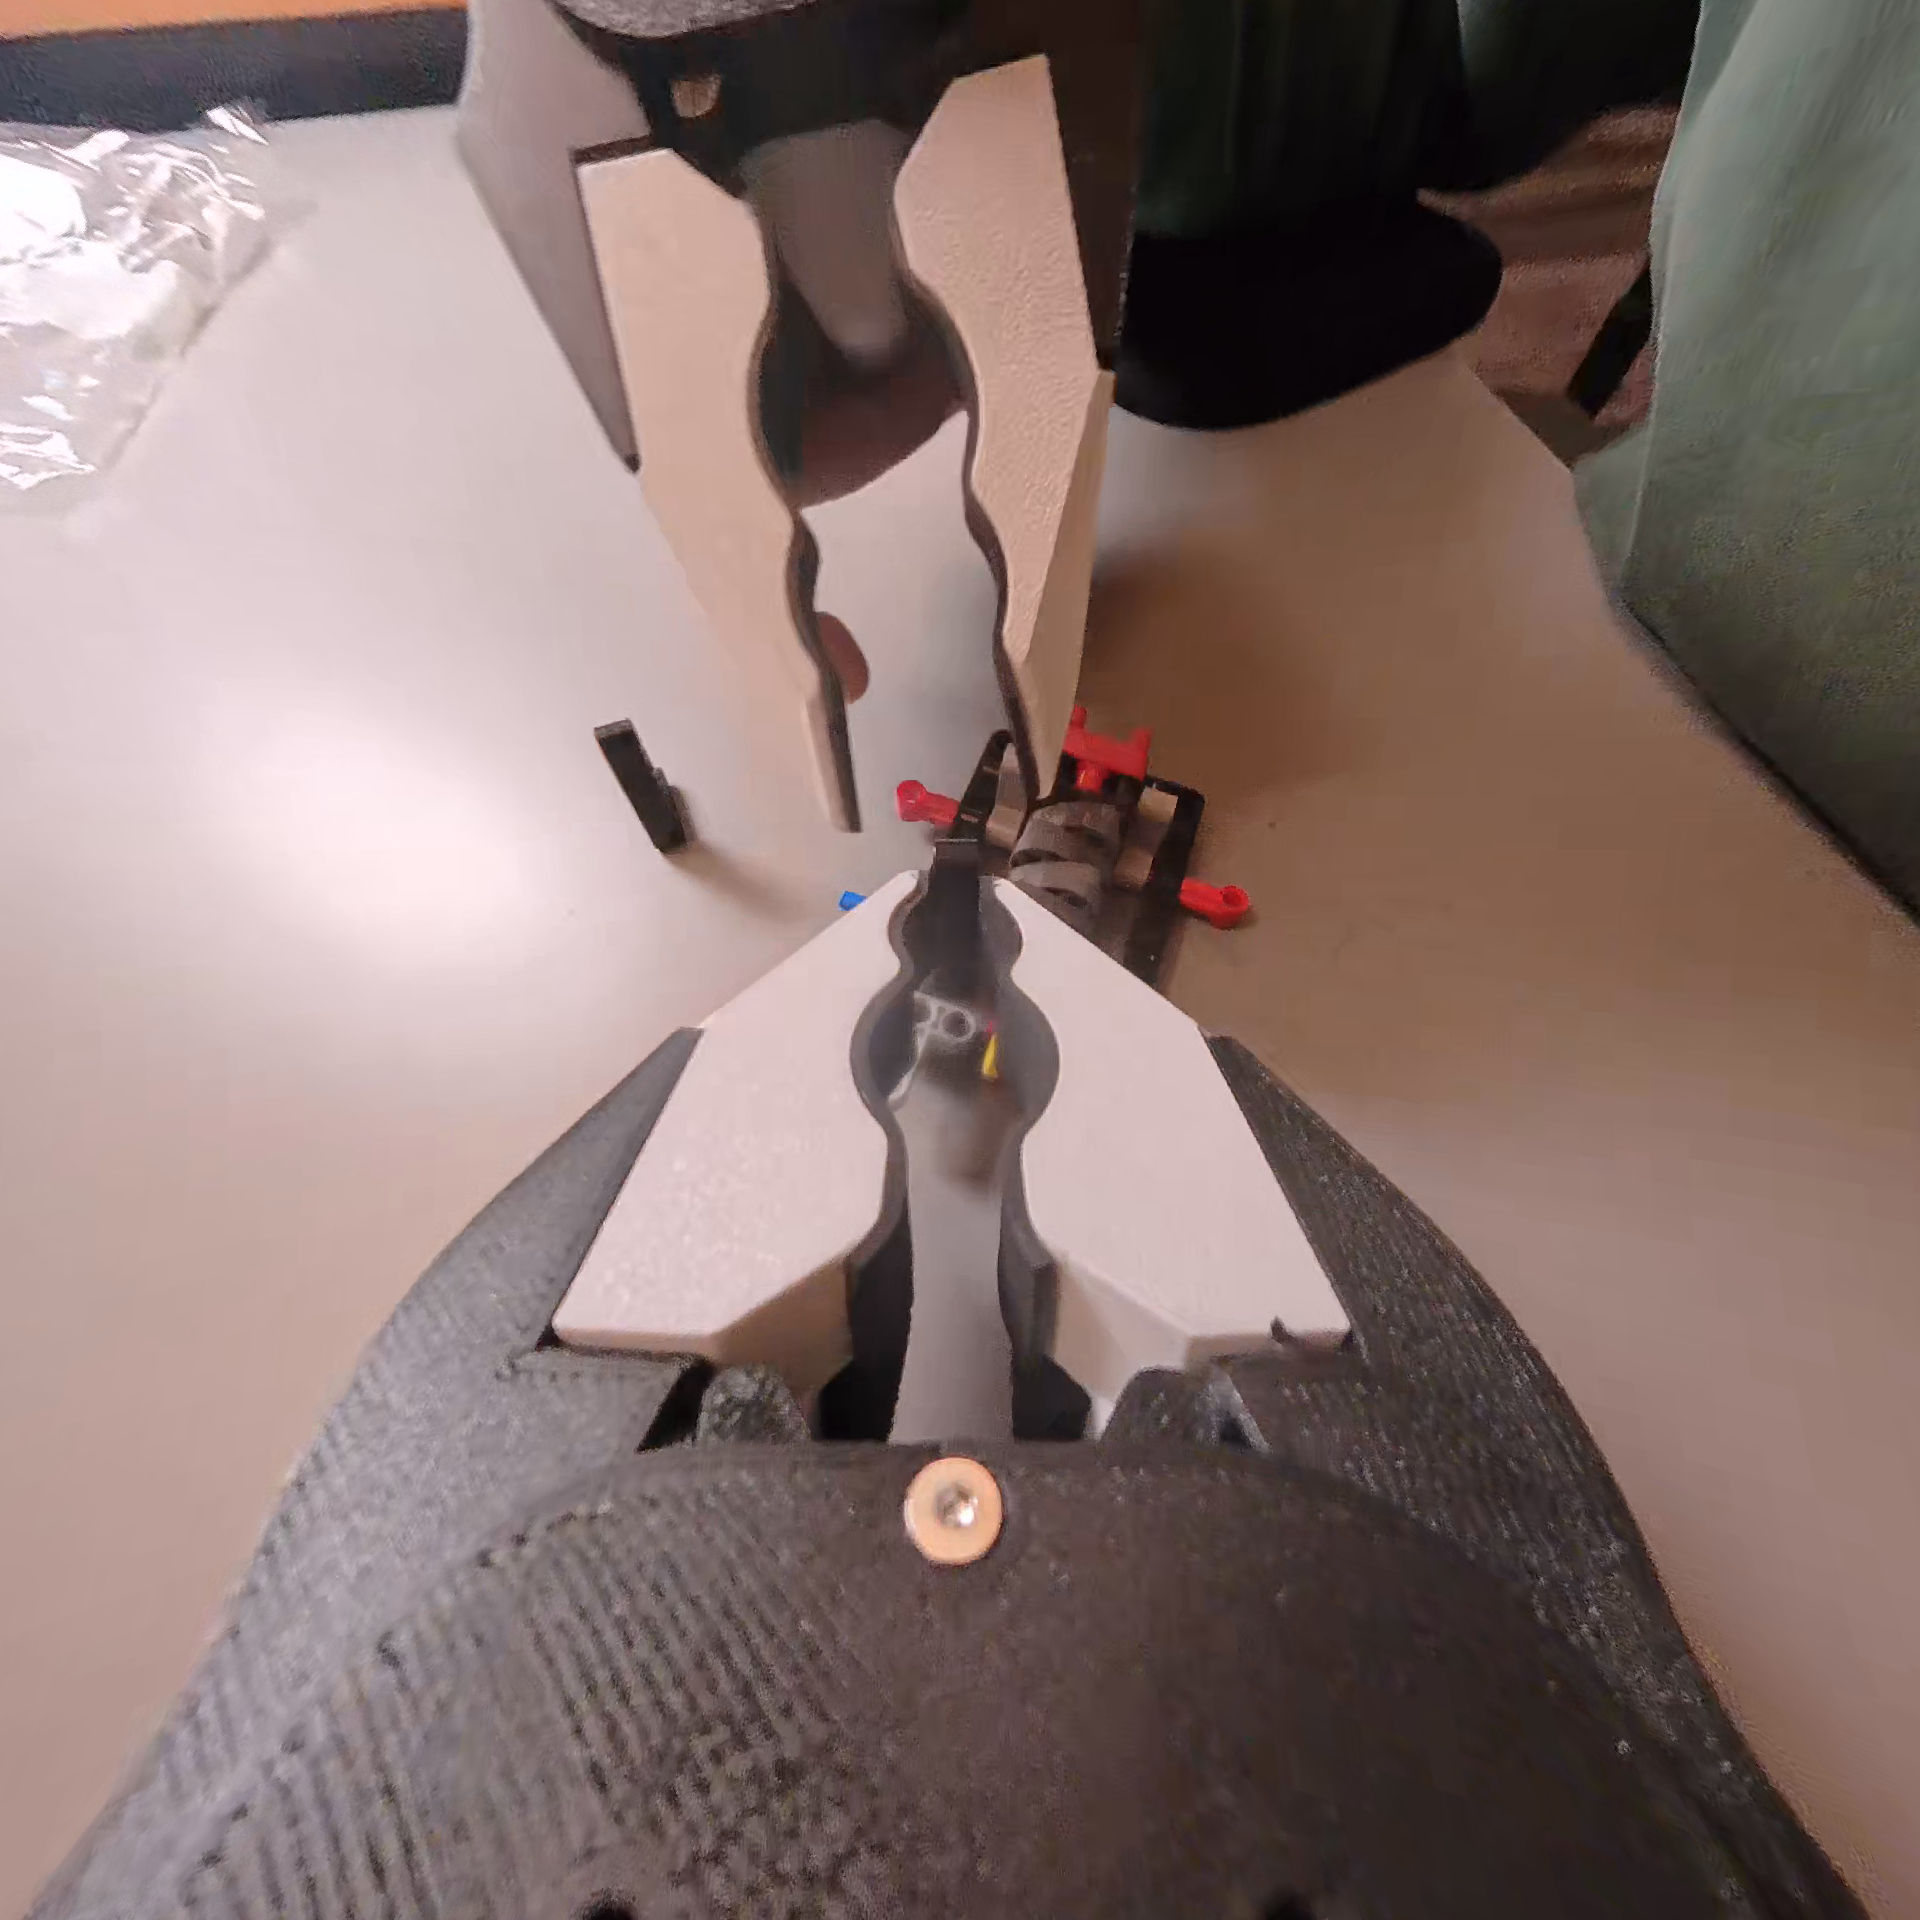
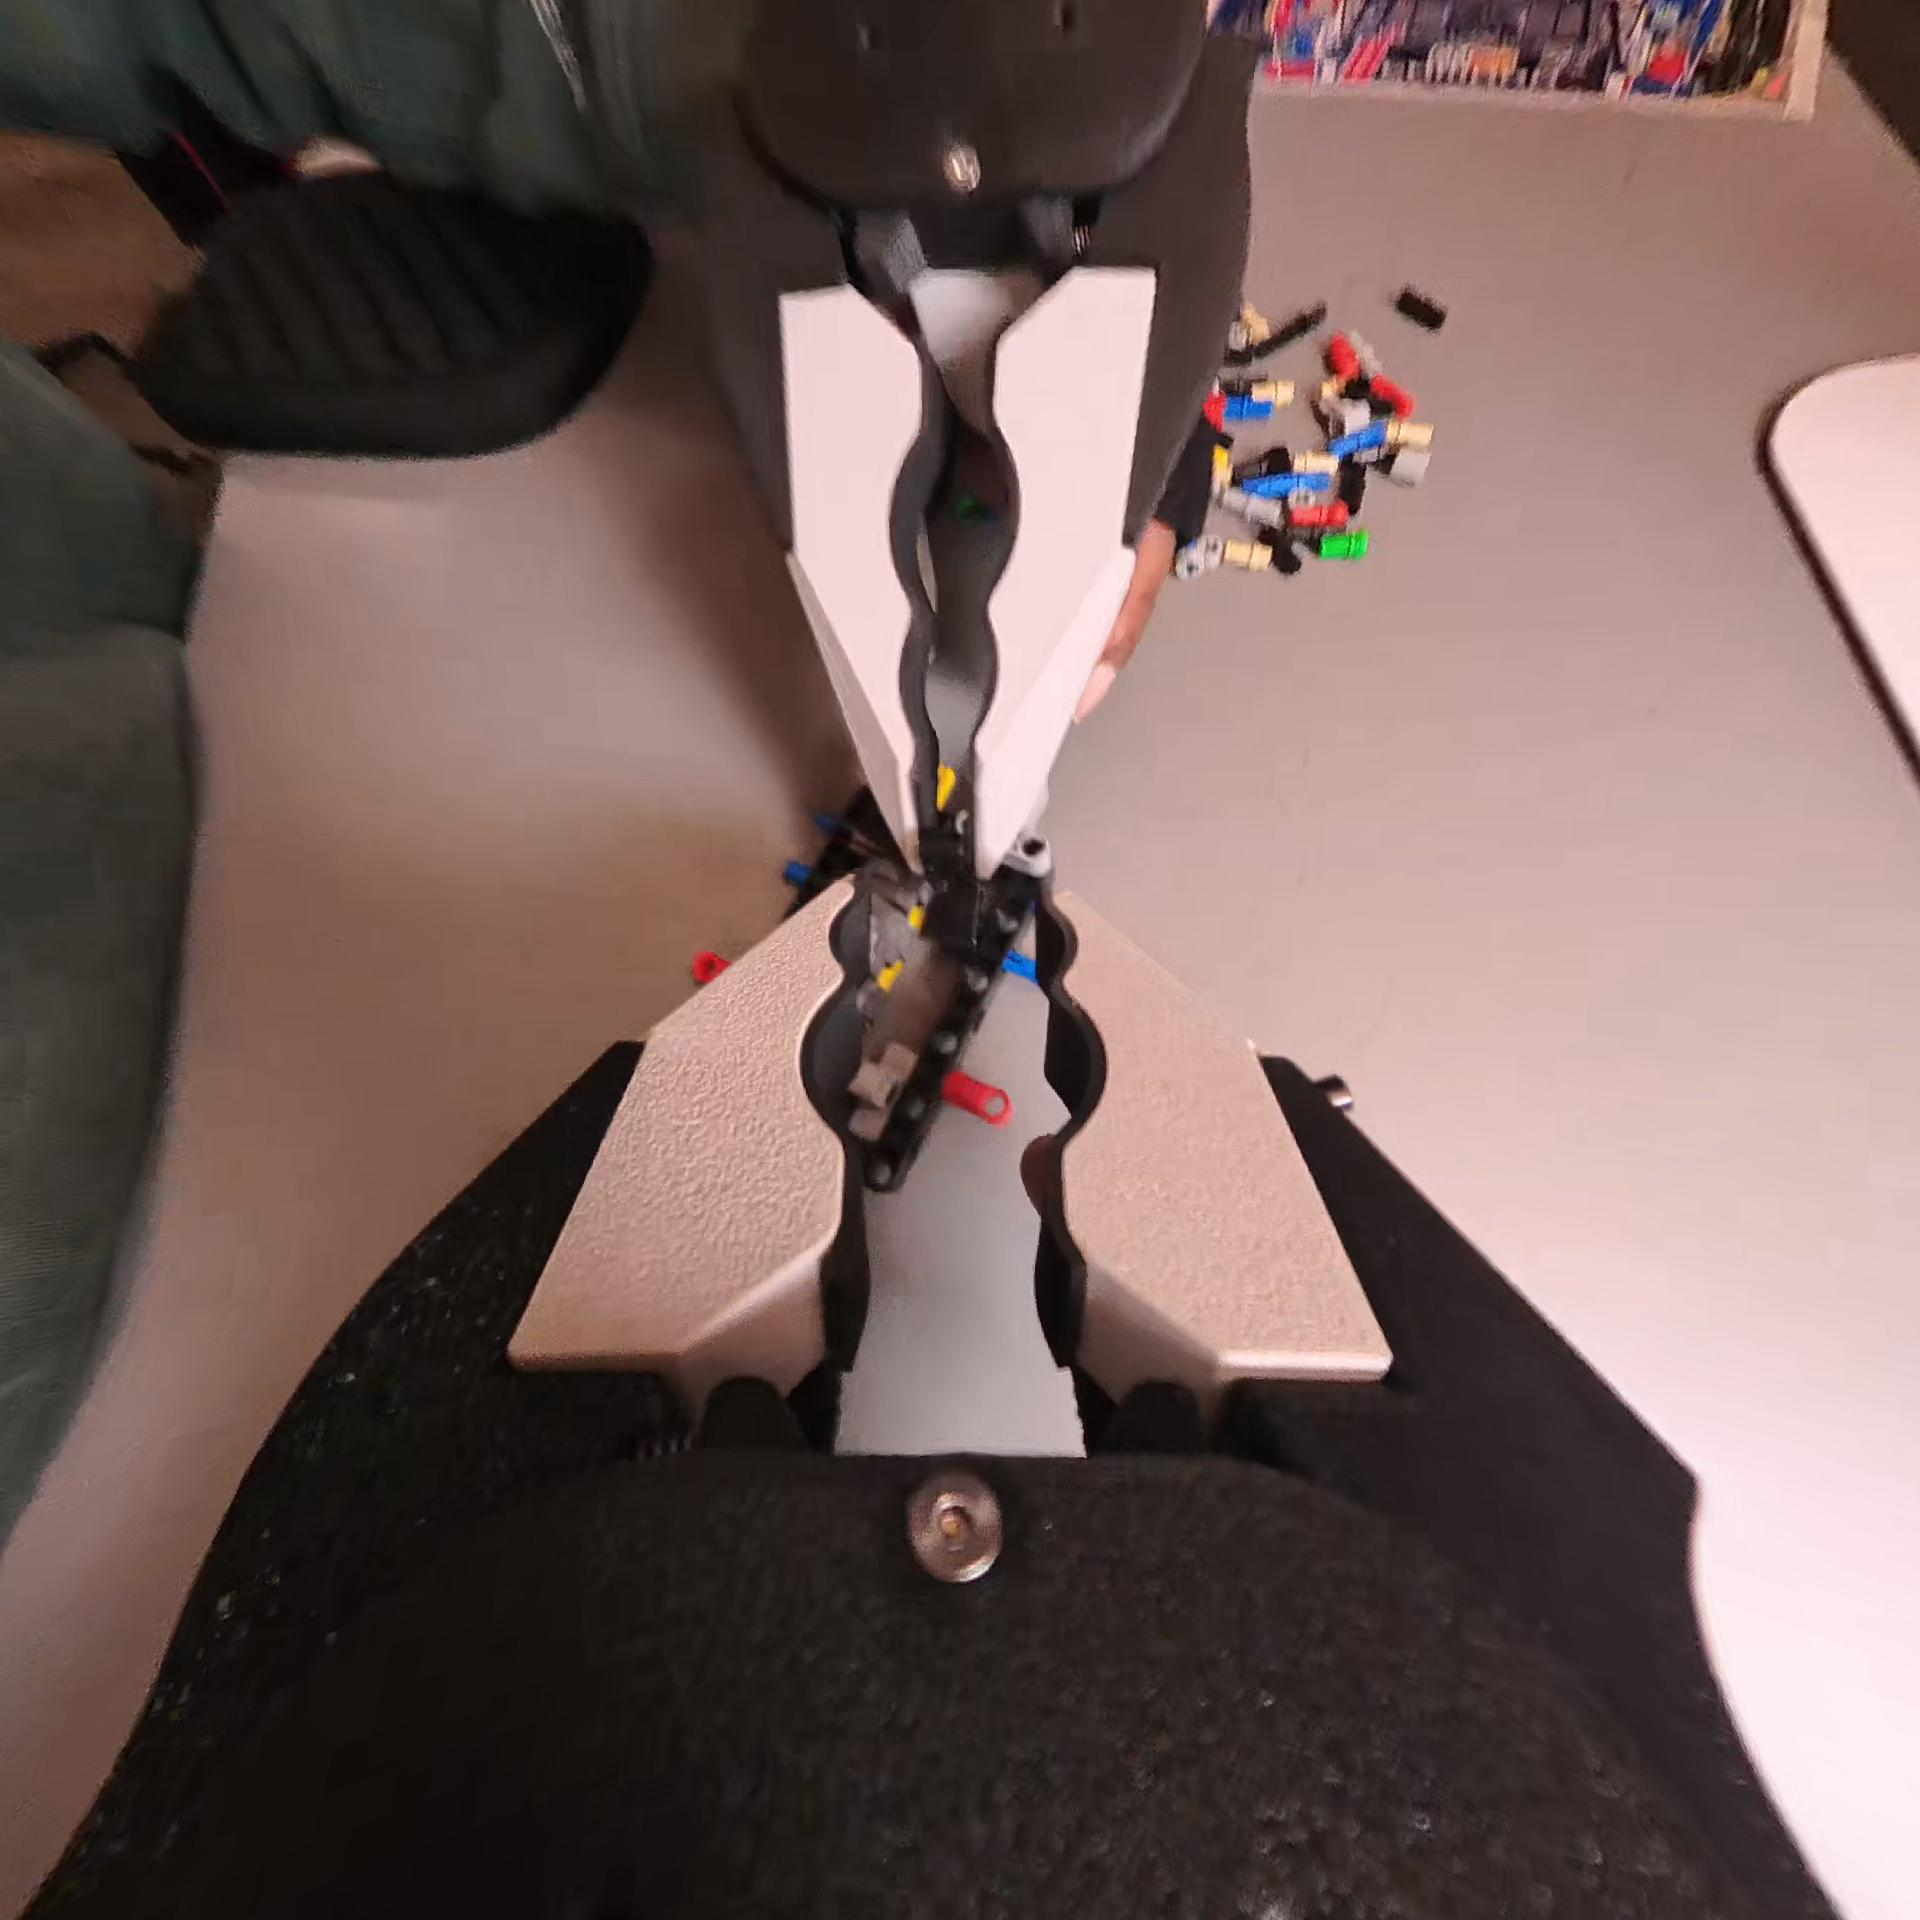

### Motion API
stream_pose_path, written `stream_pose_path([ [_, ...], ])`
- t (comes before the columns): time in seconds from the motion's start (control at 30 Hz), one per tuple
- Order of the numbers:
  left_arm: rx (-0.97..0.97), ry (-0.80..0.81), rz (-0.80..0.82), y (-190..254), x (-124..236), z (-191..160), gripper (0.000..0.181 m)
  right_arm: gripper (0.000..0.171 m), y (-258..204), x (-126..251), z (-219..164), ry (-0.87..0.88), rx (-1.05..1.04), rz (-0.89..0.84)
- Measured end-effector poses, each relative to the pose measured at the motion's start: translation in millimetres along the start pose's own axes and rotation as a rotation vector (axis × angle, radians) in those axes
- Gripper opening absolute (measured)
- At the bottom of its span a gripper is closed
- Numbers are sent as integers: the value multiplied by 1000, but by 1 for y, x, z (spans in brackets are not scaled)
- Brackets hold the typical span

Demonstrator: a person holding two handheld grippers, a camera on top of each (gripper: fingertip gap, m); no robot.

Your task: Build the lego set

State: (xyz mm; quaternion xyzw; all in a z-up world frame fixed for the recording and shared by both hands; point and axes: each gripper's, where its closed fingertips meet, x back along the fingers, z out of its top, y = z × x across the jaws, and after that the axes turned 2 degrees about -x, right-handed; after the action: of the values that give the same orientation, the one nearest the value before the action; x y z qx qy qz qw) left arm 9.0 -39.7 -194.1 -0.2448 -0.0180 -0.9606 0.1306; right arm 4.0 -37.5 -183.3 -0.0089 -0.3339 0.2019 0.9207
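Left wrist view. Left tool [image 1: 954, 894]: closed down to a narrow gap, pinching a thin black piece [image 1: 958, 868] at its tips. That piece reaches toward the partly built model [image 1: 1101, 842], a black frame with grey gear-like parts and red pins, lying flat on the worktop [image 1: 364, 935] well in from its edges. Right tool [image 1: 940, 810]: comes down from above with a clear gap between its tips, one tip touching the model's top; whether it grips anything cannot be told here. Loose black block [image 1: 644, 787]: stands on the worktop just beside the model. Clear plastic bag [image 1: 104, 281]: near the far edge.

Right wrist view. Right tool [image 2: 945, 914]: parted, straddling the model [image 2: 925, 1039], whose long black holed beam lies between the fingers; contact is not clear, so a firm hold cannot be confirmed. Left tool [image 2: 948, 842]: nearly closed on the black piece at the model's far end. Pile of unused pieces [image 2: 1309, 457]: blue, red, tan, grey, green, well apart toward the far edge. Printed sheet [image 2: 1527, 42]: at the far edge.

Progress, as judged: an early sub-assembly exists; one piece is being fitted; many pieces are left, so most of the build lies ahead.
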Motion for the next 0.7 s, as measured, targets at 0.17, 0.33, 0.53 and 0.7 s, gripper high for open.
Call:
stream_pose_path([
  [0.17, 14, 74, 17, -7, 6, 9, 6, 16, 5, -6, 6, -8, 20, -81],
  [0.33, 6, 34, 0, -5, 5, 4, 6, 13, 5, -10, 4, -31, -1, -79],
  [0.53, 17, -84, 17, -13, 6, -4, 8, 0, 7, -10, 4, -20, -100, -59],
  [0.7, -24, -122, 63, -19, 6, -3, 6, 5, 11, -8, 1, -39, -95, -86],
])
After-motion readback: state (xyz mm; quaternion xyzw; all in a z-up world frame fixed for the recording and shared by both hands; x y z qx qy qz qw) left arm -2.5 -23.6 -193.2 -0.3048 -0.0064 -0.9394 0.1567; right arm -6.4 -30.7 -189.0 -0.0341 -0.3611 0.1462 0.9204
